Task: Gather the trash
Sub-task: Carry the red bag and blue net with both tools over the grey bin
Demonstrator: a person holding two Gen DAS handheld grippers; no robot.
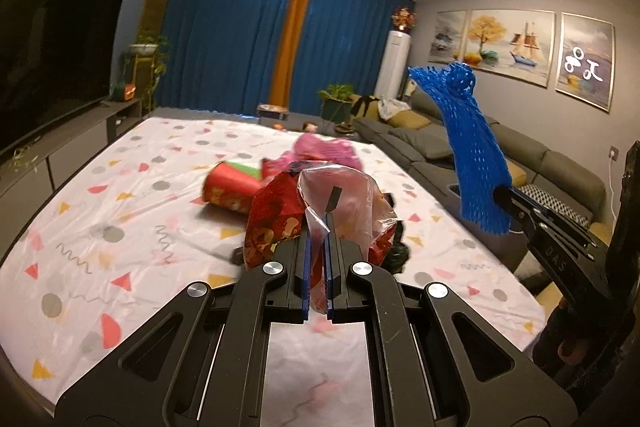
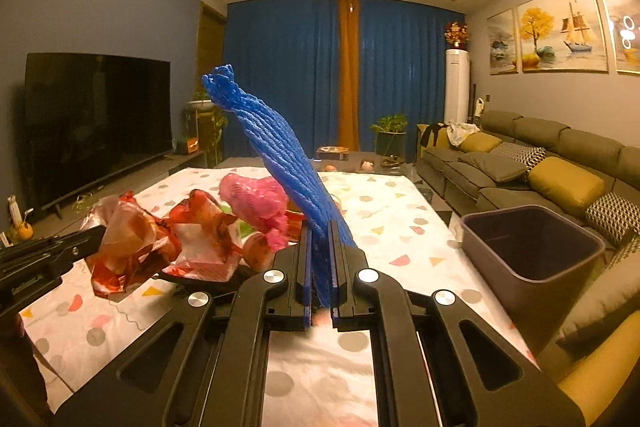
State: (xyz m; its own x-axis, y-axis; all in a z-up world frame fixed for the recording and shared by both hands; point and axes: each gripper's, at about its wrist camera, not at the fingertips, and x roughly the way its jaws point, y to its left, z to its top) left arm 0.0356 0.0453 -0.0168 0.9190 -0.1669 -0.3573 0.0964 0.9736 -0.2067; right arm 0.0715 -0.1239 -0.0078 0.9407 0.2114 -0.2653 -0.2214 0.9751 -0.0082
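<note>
My left gripper [image 1: 318, 227] is shut on a crumpled red and clear plastic wrapper [image 1: 340, 203], held above the table; the wrapper also shows in the right wrist view [image 2: 128, 247]. My right gripper [image 2: 321, 239] is shut on a blue foam fruit net [image 2: 288, 163] that sticks up from the fingers; it also shows in the left wrist view [image 1: 472, 147]. More trash lies on the table: a red paper cup [image 1: 228, 187] on its side and a pink net [image 2: 256, 203]. A dark bin [image 2: 532, 247] stands at the table's right edge.
The table has a white cloth with coloured shapes [image 1: 120, 227]. A grey sofa with cushions [image 2: 540, 163] runs along the right. A large TV [image 2: 96, 123] stands on the left. Blue curtains and potted plants are at the back.
</note>
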